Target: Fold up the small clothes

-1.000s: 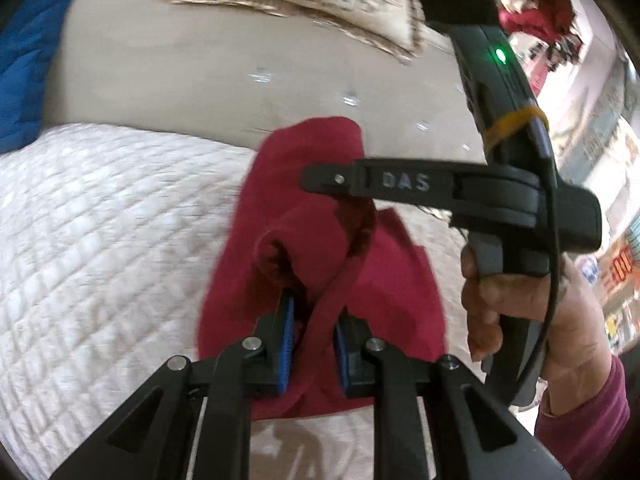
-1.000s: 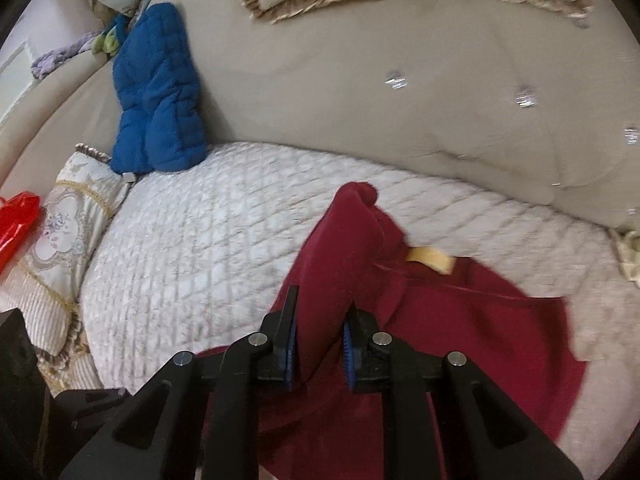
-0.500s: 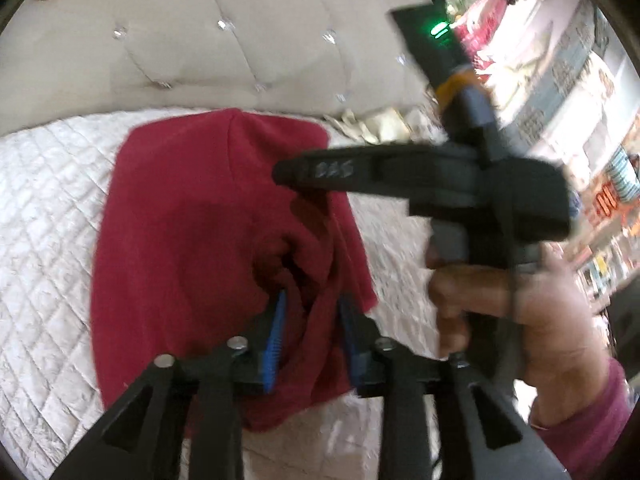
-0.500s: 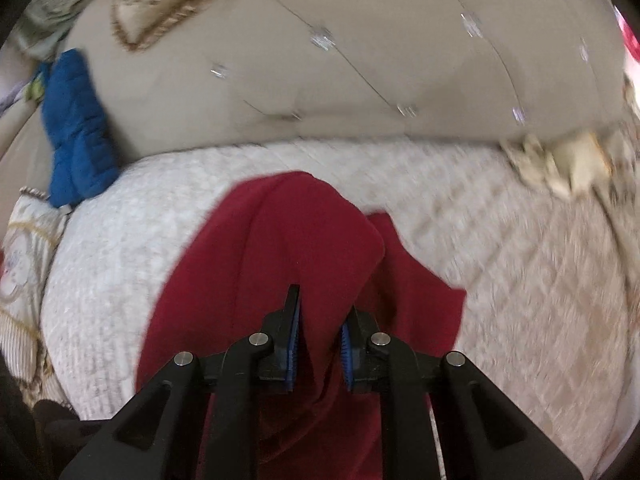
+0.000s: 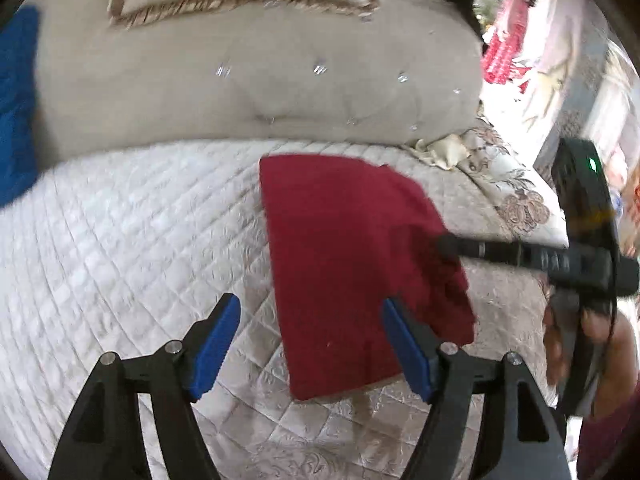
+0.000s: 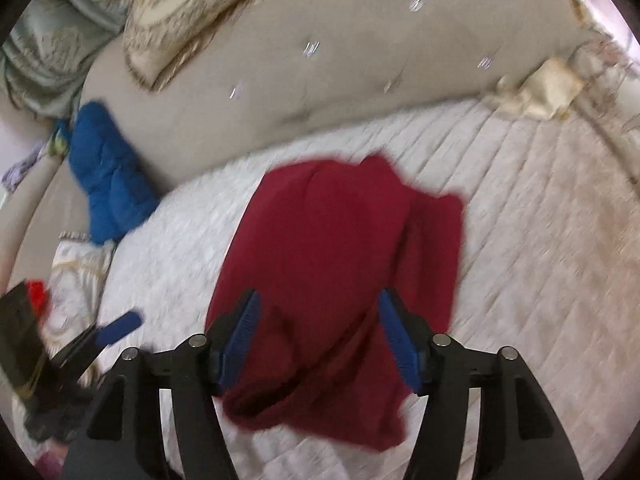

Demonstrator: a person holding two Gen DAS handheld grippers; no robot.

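No legible text or labels.

Dark red garment [image 5: 352, 248], soft knit-looking fabric, lies folded over on the white quilted bed cover [image 5: 120, 248], roughly rectangular. Left edge straight and clean, top edge flat and near the tufted beige headboard [image 5: 260, 92]. Right side uneven, with a second layer sticking out past the top one. Near end bunched and slightly rumpled. Image blurred.
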